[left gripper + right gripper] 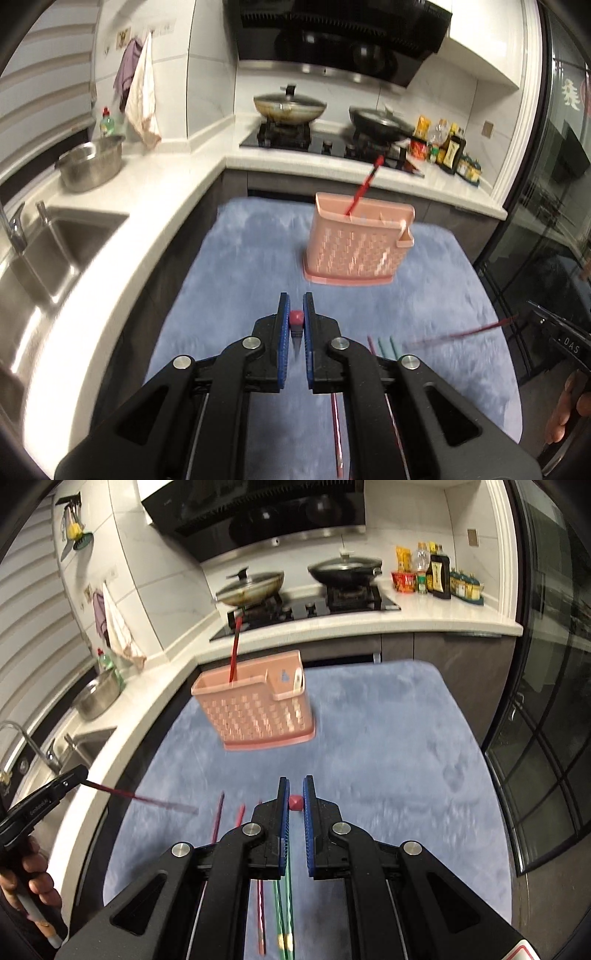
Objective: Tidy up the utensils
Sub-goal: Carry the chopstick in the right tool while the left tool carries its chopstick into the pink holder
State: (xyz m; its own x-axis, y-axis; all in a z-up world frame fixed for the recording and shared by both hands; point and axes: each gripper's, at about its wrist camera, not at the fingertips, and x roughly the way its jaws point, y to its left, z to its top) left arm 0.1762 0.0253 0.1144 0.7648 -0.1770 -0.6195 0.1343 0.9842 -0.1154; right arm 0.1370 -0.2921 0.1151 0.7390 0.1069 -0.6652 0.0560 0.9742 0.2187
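Both grippers are lifting red chopsticks above the blue-covered bench.

The left gripper is clenching a red chopstick end-on between its fingers; the right gripper is grasping another red chopstick the same way. More chopsticks are lying near the bench's near edge. The pink basket, already holding one red chopstick, is standing toward the far edge, beyond both grippers.

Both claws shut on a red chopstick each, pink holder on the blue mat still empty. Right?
One thing is wrong: the pink holder is not empty. A red chopstick already stands in it, as the left wrist view shows. The left claw and right claw each grip one above the blue mat.
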